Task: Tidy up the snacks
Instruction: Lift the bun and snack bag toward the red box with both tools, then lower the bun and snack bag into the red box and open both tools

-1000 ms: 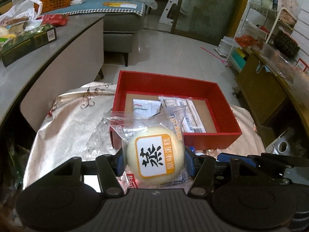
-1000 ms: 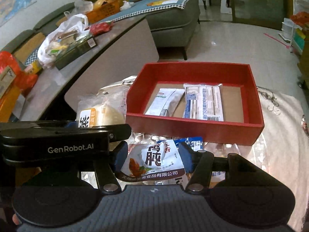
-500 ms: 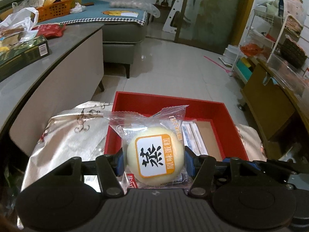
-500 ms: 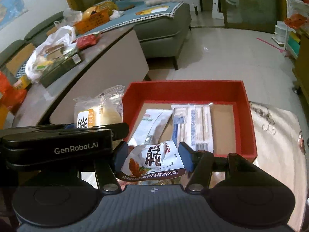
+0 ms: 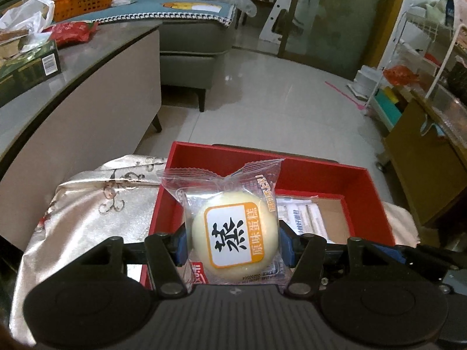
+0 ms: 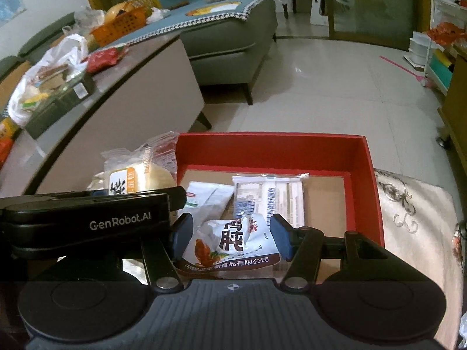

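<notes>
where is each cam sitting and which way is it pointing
Left wrist: on the left hand-held gripper, angled down along its fingers at a steamed cake pack it grips over the red box.
Right wrist: on the right hand-held gripper, angled down at its chicken snack pouch; the left gripper's body shows alongside.
Shared: the red box, cake pack, grey sofa.

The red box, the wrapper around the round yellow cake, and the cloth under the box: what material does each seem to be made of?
The red rectangular box looks like matte cardboard: a plain brown board floor shows inside it. The clear wrapper of the round yellow cake seems thin glossy plastic film, with crimped, zigzag seal edges. The silvery cloth with scroll patterns appears to be a shiny woven fabric, perhaps satin; it wrinkles and reflects light.
</notes>
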Demonstrator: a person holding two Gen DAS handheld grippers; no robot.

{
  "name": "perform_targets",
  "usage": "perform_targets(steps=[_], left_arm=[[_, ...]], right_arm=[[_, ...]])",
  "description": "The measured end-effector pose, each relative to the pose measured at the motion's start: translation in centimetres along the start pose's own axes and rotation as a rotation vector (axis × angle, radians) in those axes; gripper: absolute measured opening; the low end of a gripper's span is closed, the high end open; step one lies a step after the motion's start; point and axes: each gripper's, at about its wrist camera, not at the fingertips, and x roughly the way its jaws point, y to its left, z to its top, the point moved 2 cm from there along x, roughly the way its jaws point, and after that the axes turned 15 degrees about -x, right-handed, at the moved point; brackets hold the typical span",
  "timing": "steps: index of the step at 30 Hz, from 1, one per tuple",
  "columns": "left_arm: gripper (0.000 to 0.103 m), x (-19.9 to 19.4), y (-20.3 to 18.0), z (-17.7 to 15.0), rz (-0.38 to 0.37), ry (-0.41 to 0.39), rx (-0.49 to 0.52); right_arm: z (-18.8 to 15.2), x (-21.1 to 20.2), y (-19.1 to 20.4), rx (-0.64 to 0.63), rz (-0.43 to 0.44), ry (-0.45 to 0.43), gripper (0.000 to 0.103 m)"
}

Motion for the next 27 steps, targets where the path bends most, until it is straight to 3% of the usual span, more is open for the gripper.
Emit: perform_targets(steps=[13, 27], left_arm=[[0.051, 3.6, 2.0, -0.8, 0.1, 0.045, 0.015], [0.051, 4.4, 1.3, -2.0, 0.127, 0.051, 0.099]], right_arm=[[-1.2, 2.7, -1.5, 0.026, -0.037, 0.075, 0.066], [-2.3, 4.6, -1.9, 0.009, -0.062, 0.13, 0.068]])
